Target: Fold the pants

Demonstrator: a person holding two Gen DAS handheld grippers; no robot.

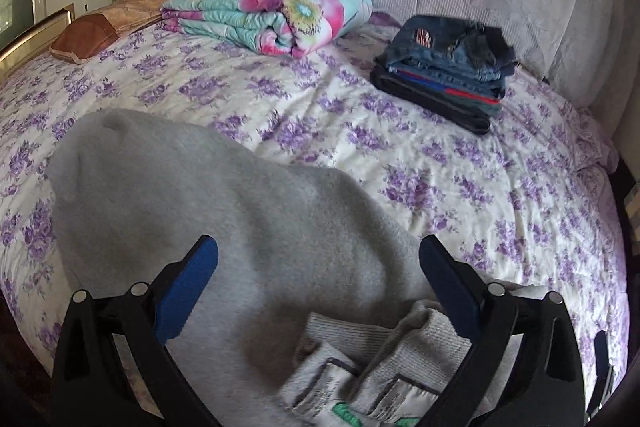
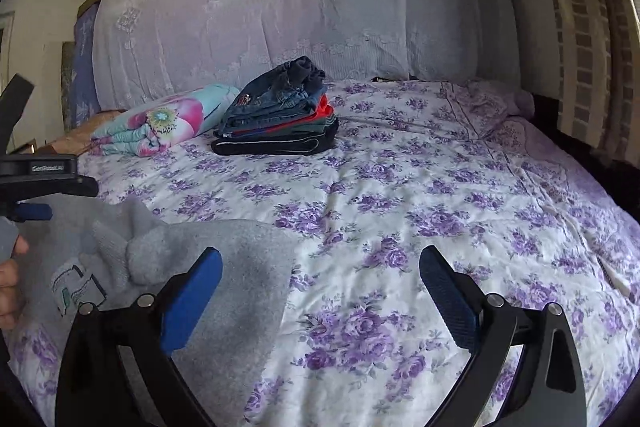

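Note:
Grey fleece pants (image 1: 208, 203) lie on the bed, folded over themselves, with the ribbed waistband and its labels (image 1: 360, 379) nearest the camera. My left gripper (image 1: 318, 255) hangs open just above the pants, its blue pads wide apart and nothing between them. In the right wrist view the same grey pants (image 2: 192, 251) fill the lower left. My right gripper (image 2: 320, 263) is open over their right edge and the bare bedspread. The left gripper (image 2: 36, 183) shows at that view's left edge, with a hand (image 2: 8, 283) below it.
A stack of folded jeans and dark pants (image 1: 444, 67) sits at the back of the bed, seen too as the stack (image 2: 280, 119). A folded floral quilt (image 1: 272, 15) and a brown pillow (image 1: 116, 23) lie at the back left. The purple-flowered bedspread (image 2: 420, 195) stretches right.

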